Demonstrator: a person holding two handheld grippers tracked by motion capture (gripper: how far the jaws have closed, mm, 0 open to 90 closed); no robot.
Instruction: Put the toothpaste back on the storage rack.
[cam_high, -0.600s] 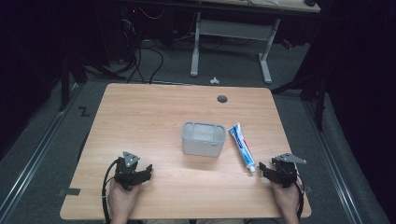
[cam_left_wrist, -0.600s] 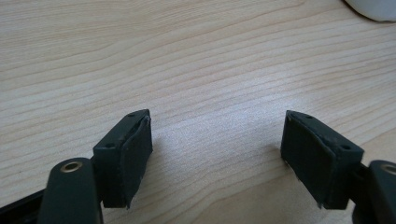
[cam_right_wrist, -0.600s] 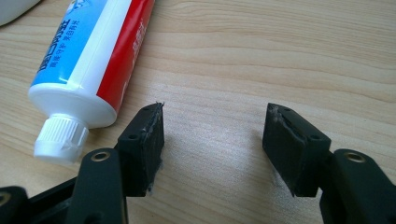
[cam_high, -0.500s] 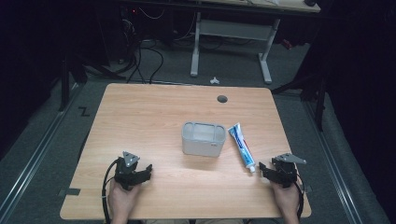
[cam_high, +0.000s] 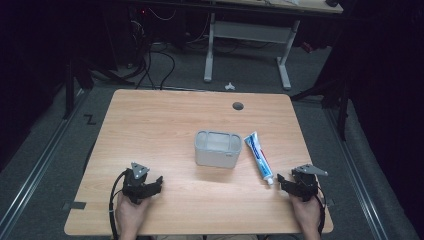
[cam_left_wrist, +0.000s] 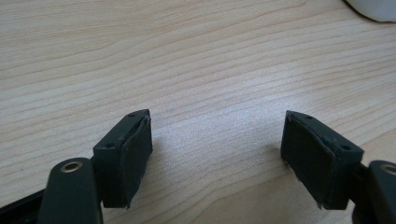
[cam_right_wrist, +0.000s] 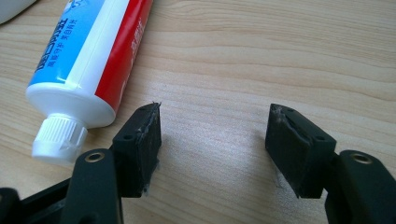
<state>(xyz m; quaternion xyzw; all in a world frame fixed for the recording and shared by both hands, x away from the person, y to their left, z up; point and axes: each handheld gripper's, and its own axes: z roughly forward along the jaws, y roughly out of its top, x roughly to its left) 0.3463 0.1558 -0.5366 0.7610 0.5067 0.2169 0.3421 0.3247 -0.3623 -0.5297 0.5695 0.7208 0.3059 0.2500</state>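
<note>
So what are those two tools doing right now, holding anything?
Left tool: open, holding nothing.
Right tool: open, holding nothing, beside the toothpaste tube.

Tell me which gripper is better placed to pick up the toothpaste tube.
Right. The right gripper sits open beside the cap end of the toothpaste tube; the left gripper is across the table, beyond the grey container.

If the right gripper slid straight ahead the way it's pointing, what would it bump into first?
Probably nothing: the right gripper has bare table ahead between its open jaws. The toothpaste tube lies just beside its one jaw, so that jaw might graze it.
</note>
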